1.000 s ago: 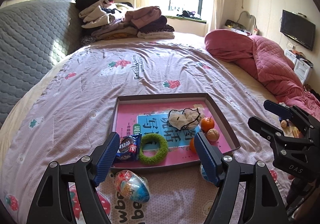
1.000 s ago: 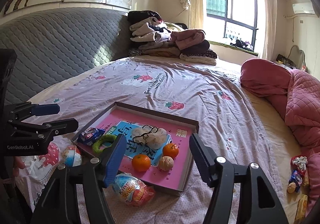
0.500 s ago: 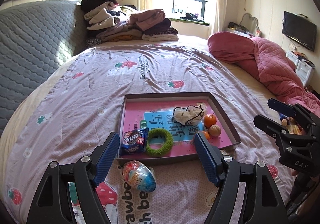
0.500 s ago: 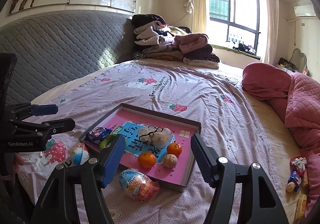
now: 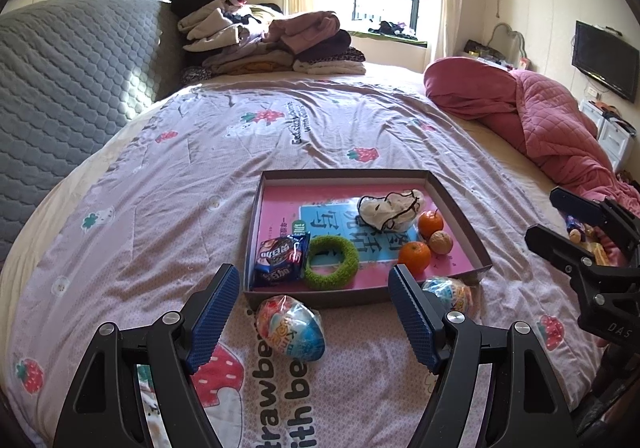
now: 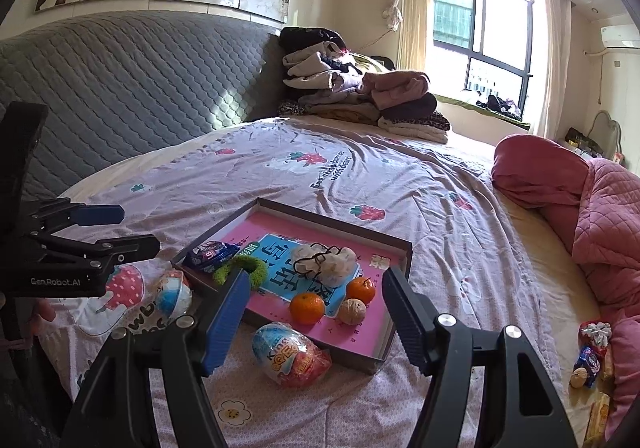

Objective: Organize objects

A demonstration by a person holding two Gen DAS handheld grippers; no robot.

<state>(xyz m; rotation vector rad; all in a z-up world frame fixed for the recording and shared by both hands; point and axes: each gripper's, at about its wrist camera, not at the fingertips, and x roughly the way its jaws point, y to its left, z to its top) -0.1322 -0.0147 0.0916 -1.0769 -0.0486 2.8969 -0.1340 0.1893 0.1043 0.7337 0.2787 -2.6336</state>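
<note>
- Tray (image 5: 456,203) lies on the bed (image 5: 200,183) near its front edge, holding a snack packet (image 5: 282,258), green ring (image 5: 331,263), mask (image 5: 386,209), two oranges (image 5: 415,256) and a walnut (image 5: 441,242)
- Two wrapped eggs wait outside, touching the tray's front wall: blue egg (image 5: 290,328) at the left corner, red egg (image 6: 290,354) at the right
- Both grippers have backed off since a second ago; each egg now sits between open jaws, probably next to go in
- Left gripper (image 5: 316,316) wide, empty; right gripper (image 6: 316,316), jaws just opened further, empty
- Bedcover reads "strawberry"; the grippers read "GenRobot.AI" and "DAS"
</note>
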